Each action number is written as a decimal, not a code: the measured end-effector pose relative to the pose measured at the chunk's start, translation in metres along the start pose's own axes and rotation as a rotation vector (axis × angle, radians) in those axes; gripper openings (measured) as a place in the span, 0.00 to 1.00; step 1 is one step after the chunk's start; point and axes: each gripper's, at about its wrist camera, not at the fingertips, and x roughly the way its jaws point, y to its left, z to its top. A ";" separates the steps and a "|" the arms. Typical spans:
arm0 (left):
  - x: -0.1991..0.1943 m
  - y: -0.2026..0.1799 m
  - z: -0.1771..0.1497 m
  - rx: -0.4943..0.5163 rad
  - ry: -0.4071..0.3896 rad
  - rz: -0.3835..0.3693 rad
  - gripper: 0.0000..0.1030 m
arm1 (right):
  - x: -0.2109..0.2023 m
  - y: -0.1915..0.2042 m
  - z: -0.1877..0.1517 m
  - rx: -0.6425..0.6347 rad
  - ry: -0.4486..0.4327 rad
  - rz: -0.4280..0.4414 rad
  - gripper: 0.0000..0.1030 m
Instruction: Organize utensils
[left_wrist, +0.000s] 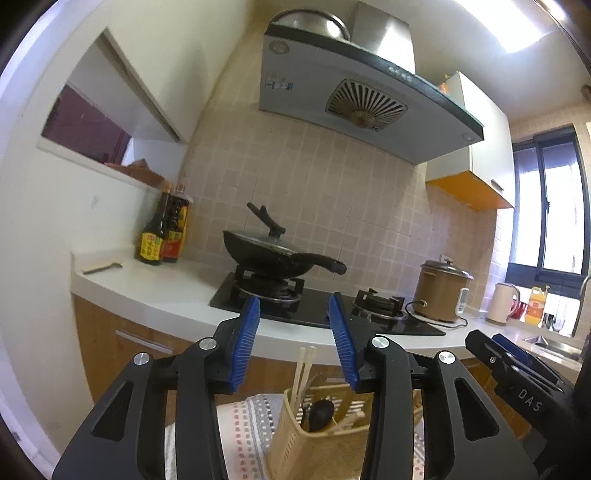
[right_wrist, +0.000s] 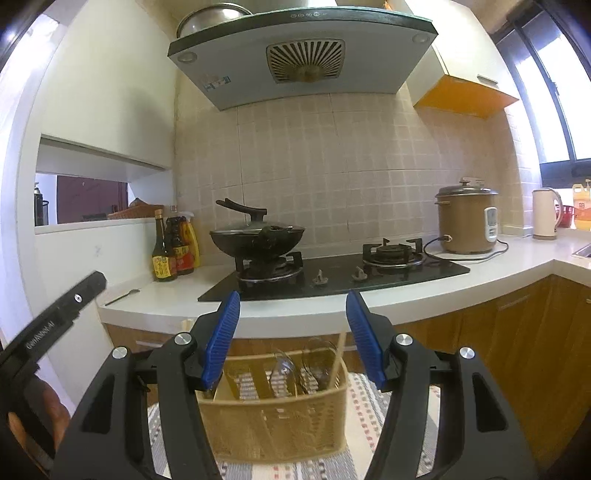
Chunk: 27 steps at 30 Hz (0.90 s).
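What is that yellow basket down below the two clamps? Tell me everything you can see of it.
The basket is a pale yellow, rectangular holder that looks like plastic with fine slotted walls, open at the top. An inner wall splits off a narrow compartment at one end. It stands upright on a striped, dotted cloth in front of the kitchen counter. Inside stand light chopsticks, a dark spoon and some clear utensils. Neither gripper touches it.

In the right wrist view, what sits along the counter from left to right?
Spoon → sauce bottles → wok → empty burner → rice cooker → kettle → yellow bottle.
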 end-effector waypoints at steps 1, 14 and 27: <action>-0.005 -0.001 0.001 0.005 0.000 -0.001 0.39 | -0.006 0.001 -0.001 -0.009 0.005 -0.007 0.55; -0.074 -0.013 -0.022 0.060 0.074 0.069 0.77 | -0.059 -0.010 -0.044 -0.067 0.099 -0.073 0.69; -0.082 -0.009 -0.062 0.098 0.090 0.195 0.87 | -0.071 -0.005 -0.063 -0.085 -0.024 -0.092 0.91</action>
